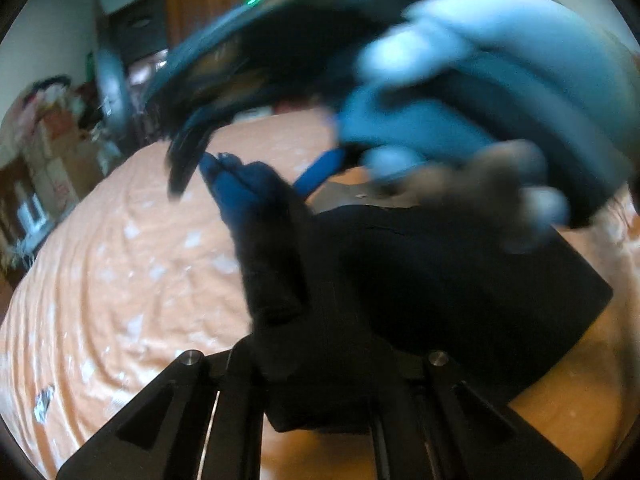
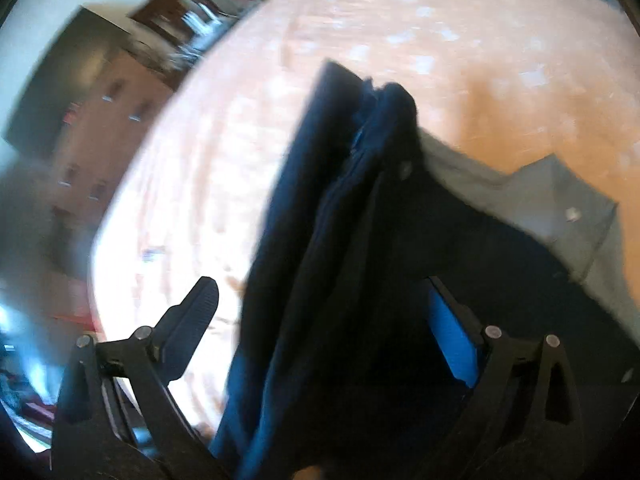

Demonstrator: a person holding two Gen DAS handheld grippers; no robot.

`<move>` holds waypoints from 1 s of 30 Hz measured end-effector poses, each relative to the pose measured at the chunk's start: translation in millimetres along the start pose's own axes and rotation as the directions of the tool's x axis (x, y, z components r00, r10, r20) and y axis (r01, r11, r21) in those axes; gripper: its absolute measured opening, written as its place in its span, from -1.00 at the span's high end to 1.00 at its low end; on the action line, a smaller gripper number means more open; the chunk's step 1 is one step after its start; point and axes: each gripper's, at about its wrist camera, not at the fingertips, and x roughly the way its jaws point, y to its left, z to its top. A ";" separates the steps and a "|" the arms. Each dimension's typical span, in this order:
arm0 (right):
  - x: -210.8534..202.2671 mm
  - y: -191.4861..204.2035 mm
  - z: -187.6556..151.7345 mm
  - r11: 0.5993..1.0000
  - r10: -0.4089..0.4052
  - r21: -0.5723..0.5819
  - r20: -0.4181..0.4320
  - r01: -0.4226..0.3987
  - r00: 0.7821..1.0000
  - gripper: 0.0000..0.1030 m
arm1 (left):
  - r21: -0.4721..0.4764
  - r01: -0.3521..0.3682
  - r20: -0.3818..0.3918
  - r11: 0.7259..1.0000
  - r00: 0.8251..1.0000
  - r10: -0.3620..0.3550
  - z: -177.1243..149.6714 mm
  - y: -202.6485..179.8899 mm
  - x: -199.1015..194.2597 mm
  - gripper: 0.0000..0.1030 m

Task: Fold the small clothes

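- Left tool (image 1: pixel 224 168): blue-padded fingers pinched together on a fold of the dark garment (image 1: pixel 420 280), which drapes from the tips down over the tool's own frame.
- Right tool (image 2: pixel 320 312): jaws spread wide, gripping nothing; the garment (image 2: pixel 320 240) hangs between the fingers as a vertical bunch.
- Garment sits partly lifted, partly resting on the peach bedspread (image 1: pixel 132 264); a grey piece of cloth (image 2: pixel 560 208) lies under or beside it, which one I cannot tell.
- Doing this step well, as I judge it: keep the left pinch firm, bring the right tool onto the matching edge, close on one layer stack only, then lay the fold flat and aligned before letting go.
- Risk, by judgement: snagging the grey cloth along with the dark one.
- Hard to read: the left view is heavily motion-blurred; the right tool and a blue-gloved hand (image 1: pixel 500 92) smear across its top.
- The garment's type, hems and far corners are hidden or lost in shadow.
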 end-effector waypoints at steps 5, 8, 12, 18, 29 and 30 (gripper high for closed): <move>-23.7 -71.6 -34.8 0.982 0.104 0.145 0.144 -0.124 0.984 0.74 | 0.050 0.075 -0.009 0.996 0.997 -0.075 7.0 -24.5 9.1 0.81; -50.3 -132.3 -89.5 0.942 0.148 0.254 0.275 -0.220 0.950 0.83 | 0.114 0.171 -0.009 0.979 0.985 -0.171 22.6 -55.9 10.5 0.81; -77.5 -208.1 -158.1 0.885 0.176 0.344 0.375 -0.313 0.910 0.83 | 0.250 0.331 -0.083 0.910 0.944 -0.321 36.3 -133.3 26.8 0.80; -87.5 -296.2 -218.6 0.795 0.213 0.449 0.425 -0.409 0.880 0.83 | 0.302 0.472 -0.207 0.828 0.881 -0.427 36.5 -218.1 59.4 0.72; -78.3 -342.5 -257.8 0.702 0.299 0.459 0.504 -0.545 0.810 0.86 | 0.341 0.546 -0.341 0.765 0.830 -0.441 48.8 -296.9 106.1 0.53; -77.7 -346.9 -262.6 0.697 0.303 0.452 0.516 -0.556 0.801 0.87 | 0.339 0.549 -0.347 0.764 0.828 -0.441 49.8 -301.8 111.7 0.51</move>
